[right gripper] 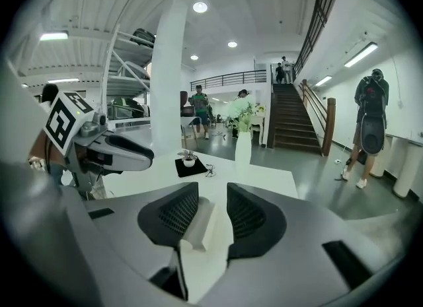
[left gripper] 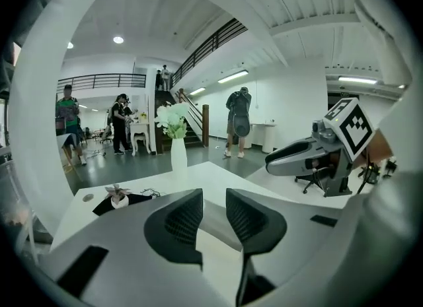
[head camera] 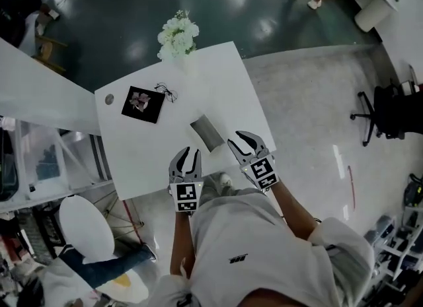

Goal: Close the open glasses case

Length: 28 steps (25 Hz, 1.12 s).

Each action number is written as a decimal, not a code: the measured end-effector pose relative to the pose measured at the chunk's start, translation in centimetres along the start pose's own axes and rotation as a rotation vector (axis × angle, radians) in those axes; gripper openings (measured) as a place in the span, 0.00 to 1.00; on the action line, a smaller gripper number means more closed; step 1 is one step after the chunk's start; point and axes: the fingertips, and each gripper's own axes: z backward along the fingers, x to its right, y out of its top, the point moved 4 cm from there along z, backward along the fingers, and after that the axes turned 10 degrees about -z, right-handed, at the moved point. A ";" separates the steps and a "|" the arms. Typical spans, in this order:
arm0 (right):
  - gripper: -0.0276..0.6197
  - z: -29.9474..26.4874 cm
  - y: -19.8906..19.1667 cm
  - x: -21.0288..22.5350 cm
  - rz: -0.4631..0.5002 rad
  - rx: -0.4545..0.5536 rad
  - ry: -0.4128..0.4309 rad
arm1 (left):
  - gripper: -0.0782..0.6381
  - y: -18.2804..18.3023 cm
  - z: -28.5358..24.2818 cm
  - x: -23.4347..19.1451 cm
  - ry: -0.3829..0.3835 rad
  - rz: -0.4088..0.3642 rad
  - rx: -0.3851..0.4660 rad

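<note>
While the open grey oblong glasses case (head camera: 207, 132) lay on the white square table (head camera: 228, 74), both tools waited on the person's side of it; the left gripper (head camera: 188, 157) stood near the case, and the right gripper (head camera: 238, 139) just beside its near end, probably so that one could steady the base while the other pushed the lid down; each pair of jaws was parted only a little and held nothing; the white flower bunch (head camera: 177, 35) stood well beyond the case, out of the way.
</note>
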 end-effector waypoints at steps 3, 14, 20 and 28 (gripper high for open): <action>0.25 -1.4 -0.7 0.4 -0.015 -0.036 -0.029 | 0.28 -0.8 -1.7 -0.7 -0.061 -0.010 -0.010; 0.23 -5.2 -3.8 1.7 -0.077 -0.144 -0.156 | 0.28 -3.6 -7.0 -1.0 -0.273 -0.045 -0.057; 0.23 -6.8 -4.9 2.5 -0.095 -0.169 -0.187 | 0.28 -4.7 -9.3 0.1 -0.345 -0.044 -0.085; 0.23 -8.8 -6.6 3.5 -0.091 -0.233 -0.148 | 0.28 -6.3 -12.2 1.5 -0.366 -0.015 -0.158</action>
